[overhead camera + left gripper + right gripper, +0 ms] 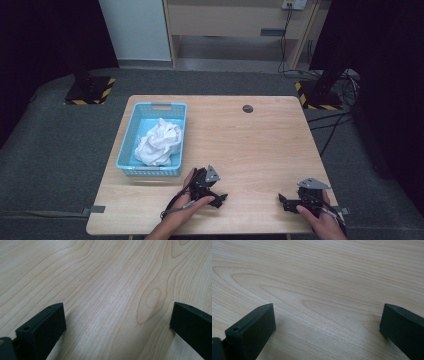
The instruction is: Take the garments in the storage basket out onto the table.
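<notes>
My left gripper (216, 197), a black two-jaw tool with a grey three-cornered plate on top, rests low on the pale wood-grain table (250, 145) near its front edge, the person's left hand (187, 202) wrapped around it. Along its own view the left gripper (117, 317) has its jaws standing wide apart, nothing but bare wood grain between them. My right gripper (286, 201), the same black build with its grey plate, sits over at the front right of the table, held by the right hand (320, 217), and points across towards the left one. Seen from its own camera, the right gripper (327, 316) is also spread wide, with only tabletop between the pads. The two tools are well apart from each other.

Farther out, past my left gripper and towards the left edge of the table, stands a light blue rectangular plastic basket (145, 112) with slotted walls. A crumpled white cloth (159, 142) lies inside it, bunched towards the nearer end. The basket's near wall is close to my left gripper but not touching it. A small dark round disc (247, 108) sits flush near the far edge of the table.
</notes>
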{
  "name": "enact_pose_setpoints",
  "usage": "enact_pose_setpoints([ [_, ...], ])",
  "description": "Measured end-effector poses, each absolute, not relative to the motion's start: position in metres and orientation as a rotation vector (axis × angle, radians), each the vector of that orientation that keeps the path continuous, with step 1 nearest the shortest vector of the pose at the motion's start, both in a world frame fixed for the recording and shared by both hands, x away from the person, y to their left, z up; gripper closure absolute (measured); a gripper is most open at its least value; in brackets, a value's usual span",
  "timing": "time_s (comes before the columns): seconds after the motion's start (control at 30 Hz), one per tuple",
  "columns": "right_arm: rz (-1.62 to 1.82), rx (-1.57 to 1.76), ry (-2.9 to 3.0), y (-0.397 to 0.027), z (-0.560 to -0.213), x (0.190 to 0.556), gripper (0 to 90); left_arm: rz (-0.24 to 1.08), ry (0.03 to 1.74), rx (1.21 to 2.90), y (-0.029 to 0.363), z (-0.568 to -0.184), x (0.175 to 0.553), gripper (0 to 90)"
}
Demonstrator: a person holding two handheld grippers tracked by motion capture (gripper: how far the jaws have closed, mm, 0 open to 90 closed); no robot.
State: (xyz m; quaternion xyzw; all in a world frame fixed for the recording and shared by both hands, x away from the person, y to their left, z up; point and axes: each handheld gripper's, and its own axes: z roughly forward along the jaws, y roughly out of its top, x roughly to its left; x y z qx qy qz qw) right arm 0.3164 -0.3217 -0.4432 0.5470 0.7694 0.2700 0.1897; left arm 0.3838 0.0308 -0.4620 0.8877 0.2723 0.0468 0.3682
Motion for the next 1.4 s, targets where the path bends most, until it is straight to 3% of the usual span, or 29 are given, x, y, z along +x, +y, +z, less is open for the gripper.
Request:
enact_pose_setpoints([
  [0.97,0.757,1.539,2.159,-0.321,-0.443,0.316,0.2,0.111,0.667,2.291,0.037,-0.458,0.382,2.3],
  [1.4,0.757,1.538,2.160,-0.321,-0.443,0.316,0.2,0.159,0.592,2.272,0.039,-0.428,0.368,2.9],
])
